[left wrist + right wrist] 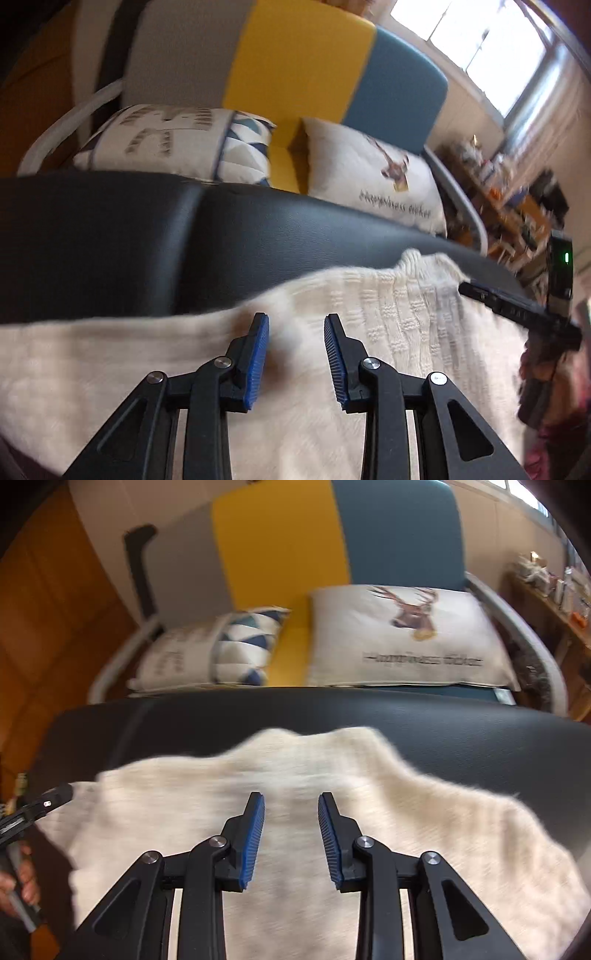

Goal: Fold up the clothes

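A cream knitted garment lies spread on a black padded surface. In the left wrist view my left gripper hovers over the cloth, open, nothing between its blue pads. The right gripper's tool shows at the right edge of that view. In the right wrist view the same cream garment fills the lower half, and my right gripper is open above its middle. The left gripper's tool enters at the left edge, held by a hand. Both views are blurred by motion.
Beyond the black surface stands a grey, yellow and blue sofa with a deer cushion and a triangle-pattern cushion. Cluttered shelves and a window are at the right. A wooden wall is at the left.
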### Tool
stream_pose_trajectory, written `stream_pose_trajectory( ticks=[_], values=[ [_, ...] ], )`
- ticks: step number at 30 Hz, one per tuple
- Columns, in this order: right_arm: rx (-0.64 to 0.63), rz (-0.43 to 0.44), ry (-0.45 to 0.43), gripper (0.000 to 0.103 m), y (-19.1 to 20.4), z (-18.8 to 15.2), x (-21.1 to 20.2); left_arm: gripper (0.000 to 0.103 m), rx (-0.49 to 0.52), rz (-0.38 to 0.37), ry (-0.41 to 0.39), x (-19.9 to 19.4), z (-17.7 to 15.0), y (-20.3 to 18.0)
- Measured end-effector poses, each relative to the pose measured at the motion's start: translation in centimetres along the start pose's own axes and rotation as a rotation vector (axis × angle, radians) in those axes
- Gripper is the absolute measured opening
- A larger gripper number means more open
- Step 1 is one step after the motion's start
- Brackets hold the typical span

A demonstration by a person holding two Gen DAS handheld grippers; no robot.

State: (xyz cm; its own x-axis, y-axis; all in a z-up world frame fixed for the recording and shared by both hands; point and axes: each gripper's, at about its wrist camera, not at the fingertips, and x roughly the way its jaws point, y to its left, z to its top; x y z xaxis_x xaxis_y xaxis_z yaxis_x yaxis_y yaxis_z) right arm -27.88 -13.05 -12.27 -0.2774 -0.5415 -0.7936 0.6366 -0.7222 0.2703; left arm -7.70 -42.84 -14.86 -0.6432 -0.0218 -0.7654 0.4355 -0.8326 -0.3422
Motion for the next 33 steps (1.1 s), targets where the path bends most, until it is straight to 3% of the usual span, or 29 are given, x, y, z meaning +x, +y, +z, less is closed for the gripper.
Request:
stream_pose_trajectory(
  ticks=[4,10,11,16,22,24,27,28,29,31,33],
  values=[
    [-0.011,0.179,0.030,0.030,5.1,-2.0,0.3,0.033,-0.138,0.140,-0.068,-7.9,-2.4,10.5],
    [-0.067,0.235,0.099,0.030,12.1,-4.1,2.9,0.033,-0.504,0.359,-0.136,-18.7,-6.2,29.0],
    [-0.064,0.237,0.111,0.030,12.6,-4.2,3.3,0.033,-0.543,0.360,-0.133,-19.5,-6.6,31.3],
    [-0.060,0.202,0.127,0.030,14.0,-4.1,4.0,0.037,-0.603,0.221,-0.114,-20.2,-7.5,37.2],
    [-0.066,0.166,0.132,0.030,14.6,-3.6,4.0,0.042,-0.529,0.155,-0.011,-17.1,-7.2,38.5],
    [-0.054,0.154,0.131,0.030,14.3,-3.4,4.0,0.047,-0.494,0.183,0.007,-16.2,-7.1,38.2],
    [-0.013,0.137,0.124,0.030,13.0,-2.9,4.0,0.046,-0.416,0.267,0.009,-15.5,-7.0,36.8],
    [-0.006,0.131,0.120,0.030,12.7,-2.7,4.0,0.018,-0.386,0.301,0.009,-15.4,-6.9,36.2],
    [-0.026,0.106,0.117,0.030,12.8,-2.4,4.1,0.005,-0.386,0.315,-0.002,-15.6,-6.9,36.0],
    [-0.065,0.057,0.109,0.030,13.0,-1.7,4.5,0.005,-0.406,0.332,-0.041,-16.5,-6.9,35.9],
    [-0.091,0.027,0.117,0.030,13.4,-0.8,5.7,0.005,-0.487,0.316,-0.133,-18.9,-7.0,36.8]
  ],
)
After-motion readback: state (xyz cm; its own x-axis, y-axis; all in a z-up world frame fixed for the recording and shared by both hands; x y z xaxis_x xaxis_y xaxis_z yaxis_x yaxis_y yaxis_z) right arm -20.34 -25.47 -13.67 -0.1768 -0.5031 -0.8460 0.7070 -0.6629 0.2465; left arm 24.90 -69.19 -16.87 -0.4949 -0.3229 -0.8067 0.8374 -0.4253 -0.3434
